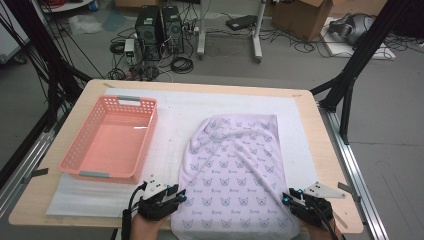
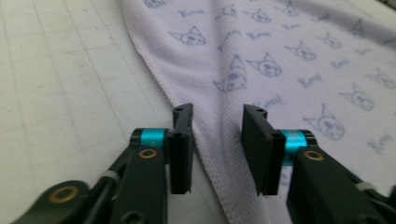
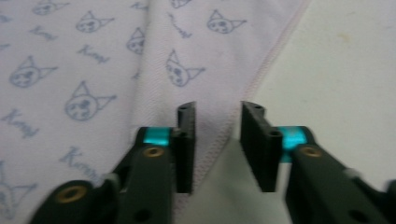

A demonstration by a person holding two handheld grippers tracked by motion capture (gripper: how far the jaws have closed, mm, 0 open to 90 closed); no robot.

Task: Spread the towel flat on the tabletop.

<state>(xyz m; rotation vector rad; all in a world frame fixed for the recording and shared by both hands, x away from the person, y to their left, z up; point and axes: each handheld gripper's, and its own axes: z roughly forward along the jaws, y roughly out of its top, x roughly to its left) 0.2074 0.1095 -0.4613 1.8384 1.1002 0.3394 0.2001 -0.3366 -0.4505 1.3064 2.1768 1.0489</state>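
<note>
Towel (image 1: 235, 170) flat on mat (image 1: 170, 115) | pink basket (image 1: 111, 140) well left | left gripper (image 1: 181, 196), right gripper (image 1: 286, 196) jaws spread over its hems

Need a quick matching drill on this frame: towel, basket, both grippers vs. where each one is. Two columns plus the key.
1. pink basket
2. printed towel
3. left gripper
4. right gripper

A. jaws apart at the towel's near right hem
B. spread flat, middle of the table
C. left part of the table, nothing in it
D. jaws apart at the towel's near left hem

Pairs: 1-C, 2-B, 3-D, 4-A
</note>
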